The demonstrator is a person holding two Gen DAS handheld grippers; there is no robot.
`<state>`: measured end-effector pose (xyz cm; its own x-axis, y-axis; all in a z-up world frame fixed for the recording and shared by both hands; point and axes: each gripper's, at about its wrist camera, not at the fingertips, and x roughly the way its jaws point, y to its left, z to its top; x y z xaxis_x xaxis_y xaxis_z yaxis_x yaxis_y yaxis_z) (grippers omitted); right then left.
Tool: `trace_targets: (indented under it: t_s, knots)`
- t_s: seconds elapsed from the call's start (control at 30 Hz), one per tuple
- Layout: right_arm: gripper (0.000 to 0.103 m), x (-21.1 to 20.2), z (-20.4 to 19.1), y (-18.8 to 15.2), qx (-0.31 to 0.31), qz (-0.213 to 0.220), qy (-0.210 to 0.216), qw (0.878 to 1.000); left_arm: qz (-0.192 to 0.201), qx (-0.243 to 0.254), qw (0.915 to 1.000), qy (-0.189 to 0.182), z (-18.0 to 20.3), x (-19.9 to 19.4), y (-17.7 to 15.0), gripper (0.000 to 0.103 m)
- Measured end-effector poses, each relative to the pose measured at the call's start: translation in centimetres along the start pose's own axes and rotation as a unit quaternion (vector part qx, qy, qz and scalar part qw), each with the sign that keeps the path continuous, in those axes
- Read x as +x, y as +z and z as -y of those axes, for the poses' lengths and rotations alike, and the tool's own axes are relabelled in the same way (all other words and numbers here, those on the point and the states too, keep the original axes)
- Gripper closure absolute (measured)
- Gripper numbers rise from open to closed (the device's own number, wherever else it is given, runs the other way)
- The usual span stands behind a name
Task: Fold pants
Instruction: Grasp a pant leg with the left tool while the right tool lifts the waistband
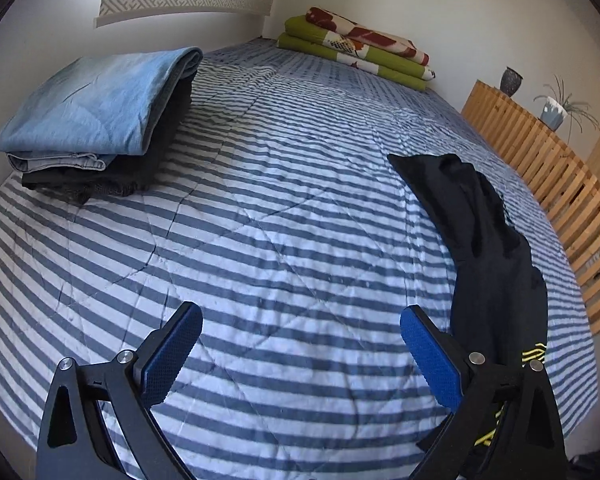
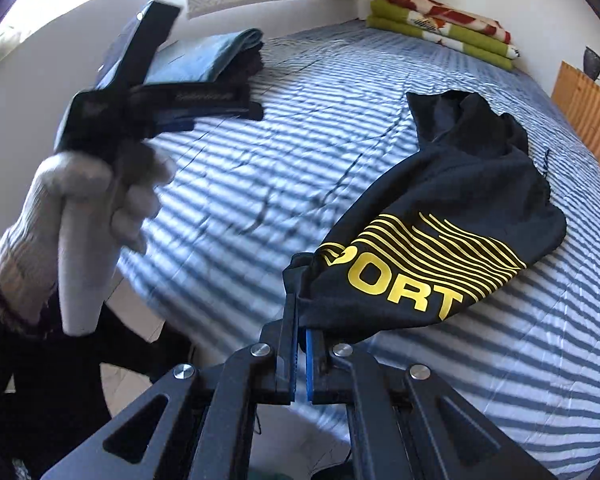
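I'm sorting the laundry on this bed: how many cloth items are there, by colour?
Black with yellow print: 1, the pants in the right claw
Light blue: 1, folded jeans
Dark grey or black: 1, folded garment under them
Green patterned: 1, blanket stack
Total: 4

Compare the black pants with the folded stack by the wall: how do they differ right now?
The black pants lie loose and rumpled along the bed; the folded stack sits flat and squared. The pants are a single garment, clamped at one end in the shut right tool; the stack is several layers, blue on top, and nothing touches it. The pants carry yellow print; the stack shows none. Both rest on the striped cover.
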<state>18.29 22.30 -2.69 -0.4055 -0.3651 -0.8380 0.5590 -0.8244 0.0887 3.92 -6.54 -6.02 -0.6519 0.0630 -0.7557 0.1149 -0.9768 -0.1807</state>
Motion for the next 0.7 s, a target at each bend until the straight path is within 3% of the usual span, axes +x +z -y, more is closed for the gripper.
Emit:
trace_targets:
  t_s: [0.17,0.23,0.37,0.43,0.5,0.6,0.7]
  knots:
    - [0.100,-3.2,-1.3,-6.1,-0.036,-0.024,0.022,0.999,0.006,0.041,0.9992,-0.003,3.5,-2.4,0.6,0.004]
    - [0.100,-4.3,-0.3,-8.0,-0.029,-0.038,0.022,0.999,0.005,0.057,0.9983,-0.013,6.0,-2.6,1.4,0.004]
    - [0.096,-7.0,2.8,-9.5,0.020,-0.021,0.009,1.000,-0.026,0.096,0.9937,-0.052,11.9,0.0,3.2,0.004]
    - [0.080,-8.3,5.3,-9.0,0.065,-0.003,0.009,0.998,-0.051,0.096,0.9916,-0.070,14.4,1.9,4.1,0.005]
    - [0.052,-10.3,7.6,-8.5,0.100,0.037,0.006,0.994,-0.060,0.095,0.9906,-0.078,16.9,3.2,5.2,0.005]
    - [0.049,-11.5,11.9,-6.6,0.158,0.083,-0.027,0.984,-0.078,0.116,0.9877,-0.070,20.3,5.9,6.6,0.005]
    - [0.049,-10.6,16.9,-4.4,0.219,0.096,-0.089,0.967,-0.089,0.152,0.9843,-0.006,22.5,9.6,7.2,0.008]
